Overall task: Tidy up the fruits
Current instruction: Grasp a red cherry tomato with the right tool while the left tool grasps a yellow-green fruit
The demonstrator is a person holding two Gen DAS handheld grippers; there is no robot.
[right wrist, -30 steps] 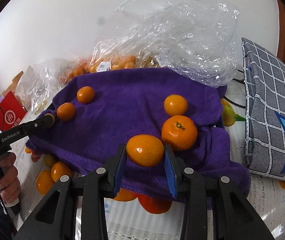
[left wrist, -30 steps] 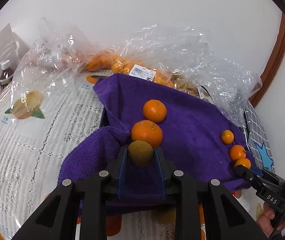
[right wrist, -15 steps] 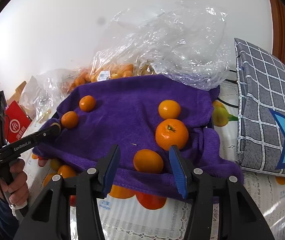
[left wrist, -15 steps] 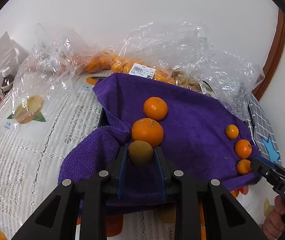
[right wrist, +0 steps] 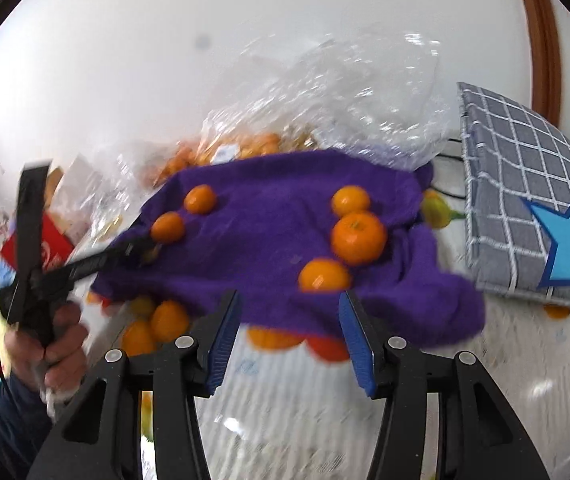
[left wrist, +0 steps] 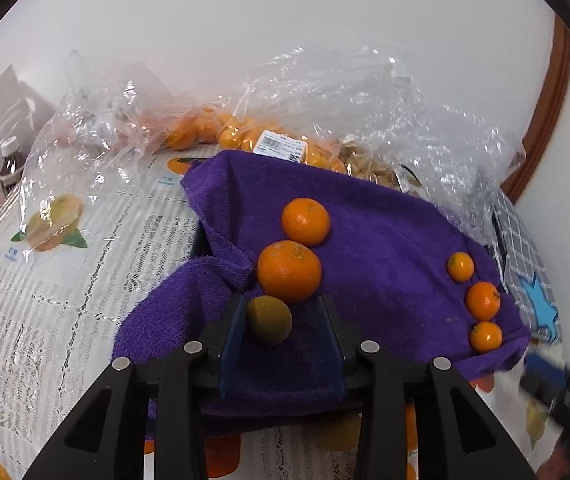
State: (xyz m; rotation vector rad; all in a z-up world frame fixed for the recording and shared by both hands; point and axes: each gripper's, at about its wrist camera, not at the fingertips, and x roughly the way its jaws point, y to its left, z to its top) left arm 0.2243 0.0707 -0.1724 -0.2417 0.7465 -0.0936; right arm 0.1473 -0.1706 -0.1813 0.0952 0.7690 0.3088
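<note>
On the left, our left tool (left wrist: 281,322) has just been opening its jaws; the brownish-green fruit (left wrist: 269,319) sits between them on the purple towel (left wrist: 385,256), leaning by the left pad, free of the right one. Just past it sit two oranges (left wrist: 289,271) (one big, one smaller). Further right, three little oranges (left wrist: 483,301) line the towel's edge. Our right tool (right wrist: 289,334) stands spread with nothing in it, just in front of the orange (right wrist: 324,276) near the towel's front edge.
</note>
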